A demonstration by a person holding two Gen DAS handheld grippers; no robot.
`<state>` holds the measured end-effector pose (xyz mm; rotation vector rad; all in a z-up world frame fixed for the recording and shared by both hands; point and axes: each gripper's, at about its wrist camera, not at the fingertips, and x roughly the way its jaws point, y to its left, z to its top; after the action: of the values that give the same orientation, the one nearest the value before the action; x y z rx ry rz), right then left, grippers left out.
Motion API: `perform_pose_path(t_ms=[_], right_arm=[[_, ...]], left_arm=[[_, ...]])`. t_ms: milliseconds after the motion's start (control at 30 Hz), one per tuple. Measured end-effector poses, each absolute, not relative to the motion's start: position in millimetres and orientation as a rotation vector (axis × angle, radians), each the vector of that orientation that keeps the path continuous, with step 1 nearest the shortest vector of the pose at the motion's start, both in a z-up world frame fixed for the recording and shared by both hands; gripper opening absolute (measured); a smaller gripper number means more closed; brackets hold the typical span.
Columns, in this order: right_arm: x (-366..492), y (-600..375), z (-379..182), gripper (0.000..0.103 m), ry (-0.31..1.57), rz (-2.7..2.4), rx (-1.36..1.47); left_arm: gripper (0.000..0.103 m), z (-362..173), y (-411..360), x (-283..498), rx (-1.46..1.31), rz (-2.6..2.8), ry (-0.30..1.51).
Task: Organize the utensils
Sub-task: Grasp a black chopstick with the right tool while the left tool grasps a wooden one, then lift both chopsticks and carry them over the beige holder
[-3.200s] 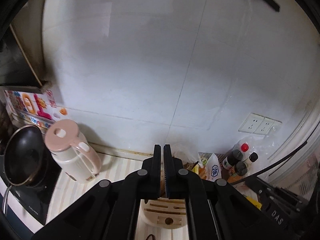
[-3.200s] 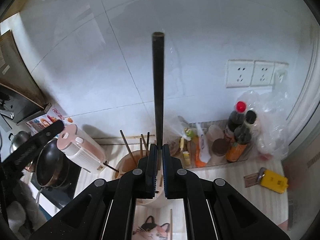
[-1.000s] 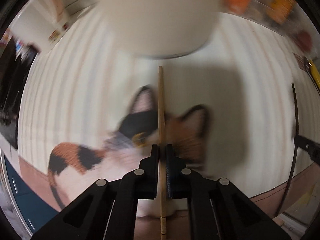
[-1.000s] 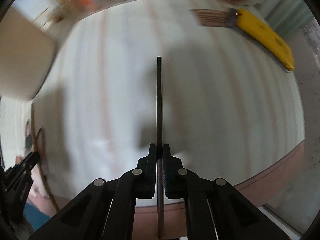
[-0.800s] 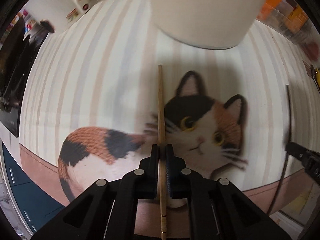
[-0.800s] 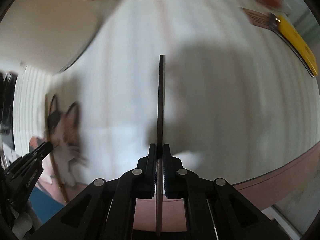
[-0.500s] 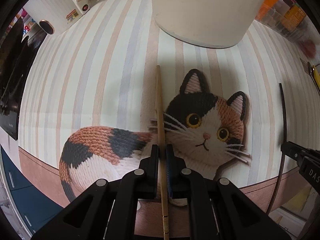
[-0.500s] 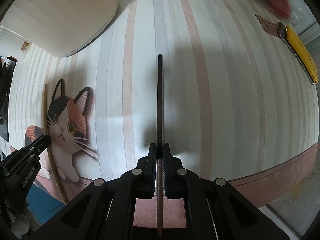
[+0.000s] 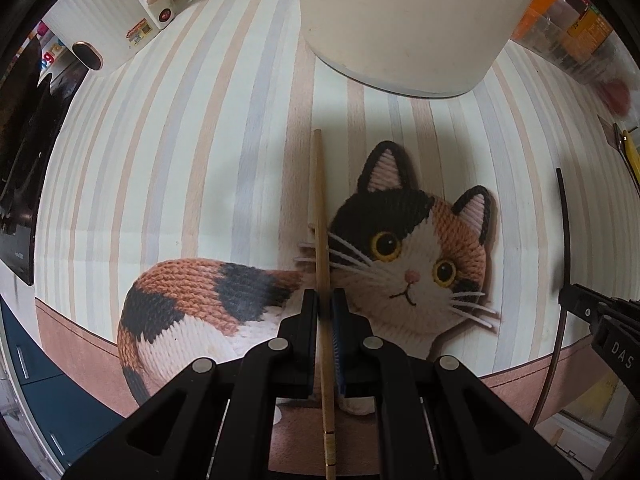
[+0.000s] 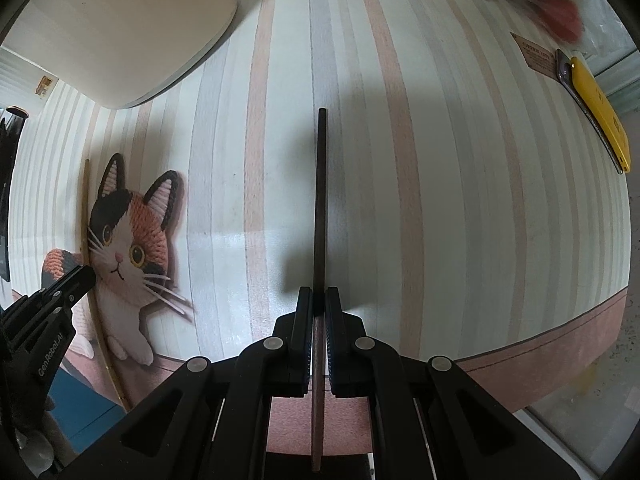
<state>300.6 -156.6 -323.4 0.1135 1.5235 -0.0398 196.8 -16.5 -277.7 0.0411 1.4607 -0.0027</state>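
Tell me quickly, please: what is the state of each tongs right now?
Left tongs: closed on the light wooden chopstick.
Right tongs: closed on the dark chopstick.

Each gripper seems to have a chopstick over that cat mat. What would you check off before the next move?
1. Left gripper shut on the light wooden chopstick: ok.
2. Right gripper shut on the dark chopstick: ok.
3. Sticks run straight along the fingers, not skewed: ok.
4. Chopsticks apart from each other, the dark one over the plain stripes beside the cat picture: ok.
5. Cream container close ahead of both tips, not touched: ok.
6. Whether either chopstick rests on the striped mat or hangs just above it: cannot tell.
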Motion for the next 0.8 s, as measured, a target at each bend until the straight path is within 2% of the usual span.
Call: perform_pose_path(t_ms=[500,800], right_arm=[[304.1,-170.0,-323.3,0.006,1.522,-0.051,0.112],[298.1,-176.7,-285.3,0.006,1.394,-0.051,0.11]], left_arm=[[0.004,-276.3,-18.0,216.1,0.04,0.006,1.446],[0.004,-222.2,-11.7,222.9,0.067,0.007,1.288]])
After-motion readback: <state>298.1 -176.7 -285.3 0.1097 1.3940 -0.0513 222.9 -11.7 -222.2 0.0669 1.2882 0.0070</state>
